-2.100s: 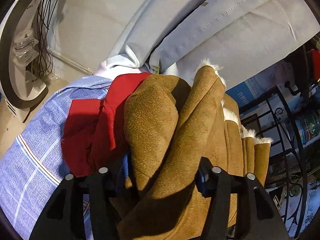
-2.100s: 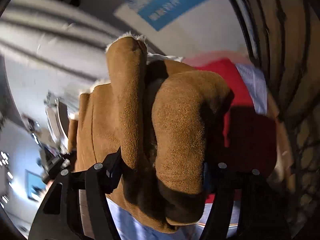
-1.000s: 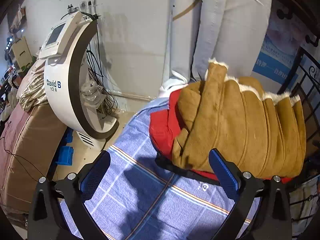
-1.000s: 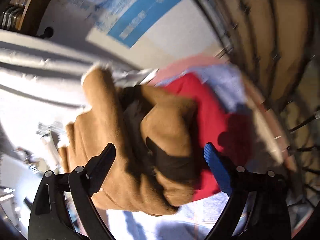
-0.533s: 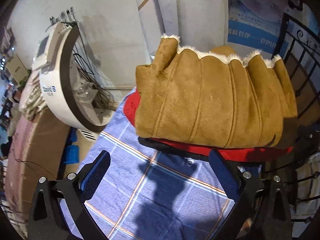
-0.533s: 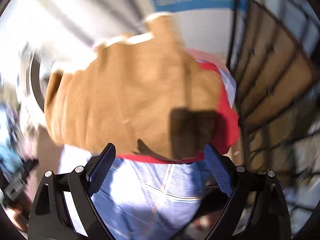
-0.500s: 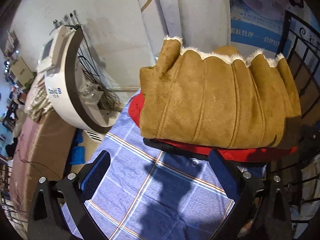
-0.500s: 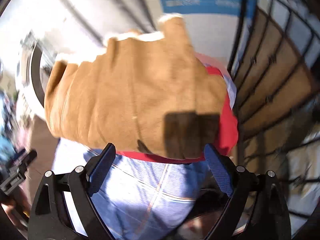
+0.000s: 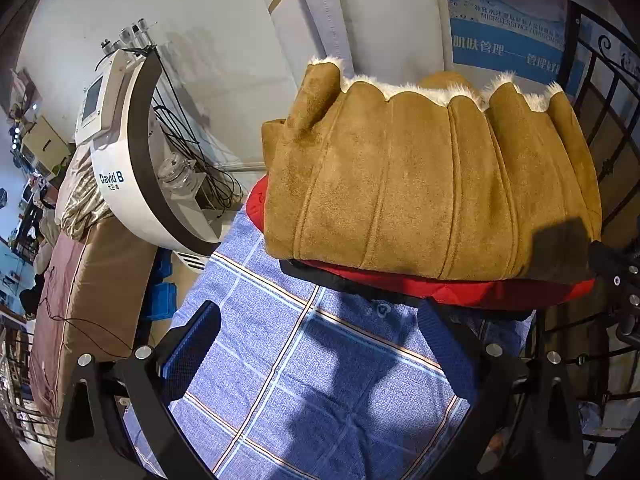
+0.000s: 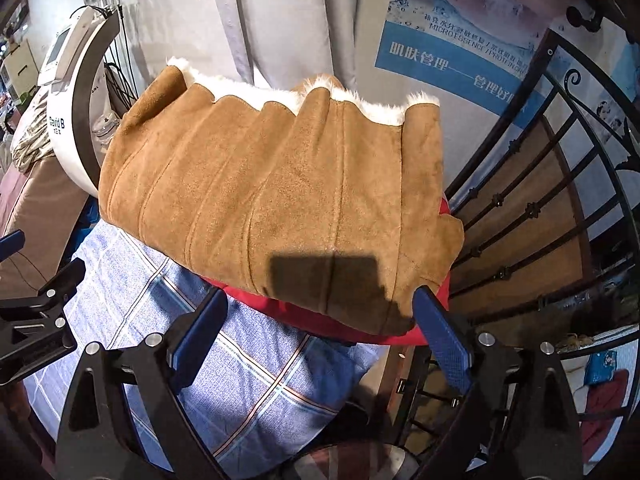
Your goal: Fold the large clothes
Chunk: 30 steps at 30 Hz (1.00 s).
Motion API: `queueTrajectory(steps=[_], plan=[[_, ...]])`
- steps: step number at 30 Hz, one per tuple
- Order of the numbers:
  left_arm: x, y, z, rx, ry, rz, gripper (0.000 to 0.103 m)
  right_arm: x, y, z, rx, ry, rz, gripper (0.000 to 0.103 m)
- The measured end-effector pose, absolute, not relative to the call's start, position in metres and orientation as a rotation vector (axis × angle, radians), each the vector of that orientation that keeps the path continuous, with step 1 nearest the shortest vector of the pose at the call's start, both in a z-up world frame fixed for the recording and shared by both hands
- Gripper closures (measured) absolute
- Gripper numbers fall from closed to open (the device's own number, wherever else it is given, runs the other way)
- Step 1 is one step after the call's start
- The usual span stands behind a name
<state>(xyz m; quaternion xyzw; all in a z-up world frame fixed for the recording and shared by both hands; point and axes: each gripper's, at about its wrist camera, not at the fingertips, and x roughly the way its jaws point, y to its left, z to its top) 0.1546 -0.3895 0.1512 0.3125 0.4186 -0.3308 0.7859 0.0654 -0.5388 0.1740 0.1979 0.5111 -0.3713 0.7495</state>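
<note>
Now that both have let go: folded tan coat (image 9: 432,184) stacked on red garment (image 9: 480,288); left gripper (image 9: 320,344), right gripper (image 10: 320,332) spread, empty, backed off. Fold apparently done.

A tan suede coat (image 9: 432,184) with white fleece lining showing along its far edge lies folded into a thick bundle, ribbed by long seams. It rests on top of a folded red garment (image 9: 460,290), whose edge peeks out beneath it. Both sit on a blue plaid cloth (image 9: 304,360).
</note>
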Motion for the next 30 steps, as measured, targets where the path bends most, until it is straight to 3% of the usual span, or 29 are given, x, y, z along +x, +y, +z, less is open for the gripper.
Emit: queueTrajectory(steps=[30], plan=[[0.157,-0.388,0.137,0.686,0.958,-0.683,0.006,0.079,-0.541,0.163,0.411,1.129,-0.813,0.011]])
